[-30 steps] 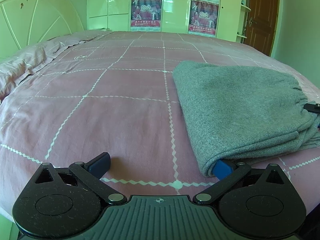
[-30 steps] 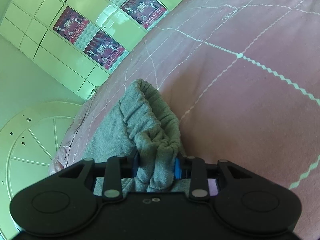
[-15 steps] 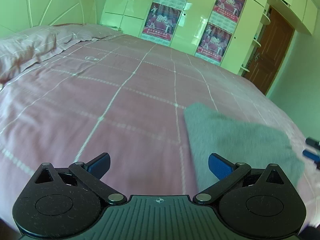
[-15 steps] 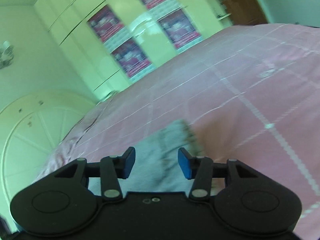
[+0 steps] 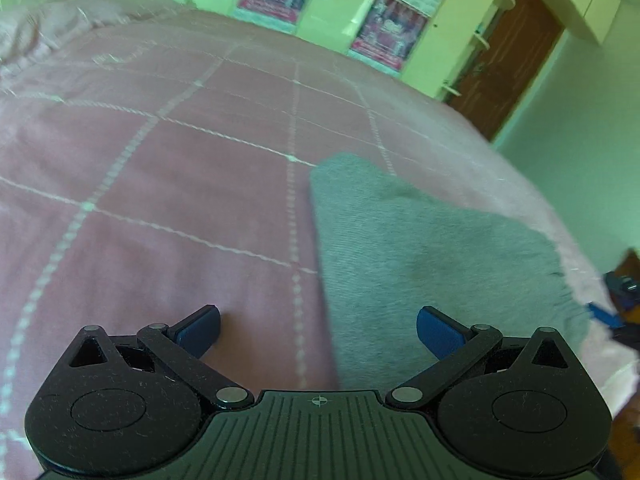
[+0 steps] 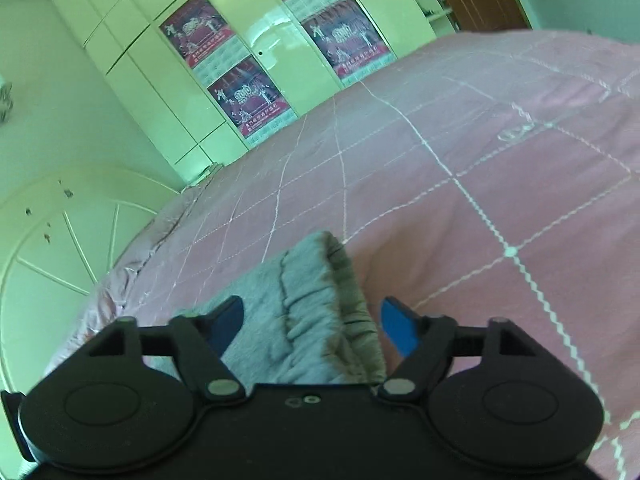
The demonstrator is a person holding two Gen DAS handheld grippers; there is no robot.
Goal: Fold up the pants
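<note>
The grey pants point(image 5: 420, 252) lie folded in a compact stack on the pink bed point(image 5: 180, 168), at the right of the left wrist view. My left gripper point(image 5: 318, 330) is open and empty above the stack's left edge. In the right wrist view the elastic waistband end of the pants point(image 6: 316, 312) lies below my right gripper point(image 6: 312, 324), which is open and empty, its blue pads apart on either side of the waistband without touching it. The right gripper's blue tip also shows in the left wrist view point(image 5: 604, 314).
The pink quilted bedspread with white stitched lines covers the whole bed. A white headboard point(image 6: 52, 248) and rumpled pillows point(image 5: 48, 28) are at the left. Wardrobes with posters point(image 6: 248, 60) stand behind the bed, and a brown door point(image 5: 508, 60) at far right.
My right gripper let go of the waistband, opened and lifted away. My left gripper pulled out from under the stack's fold and rose above the bed. The pants stay folded.
</note>
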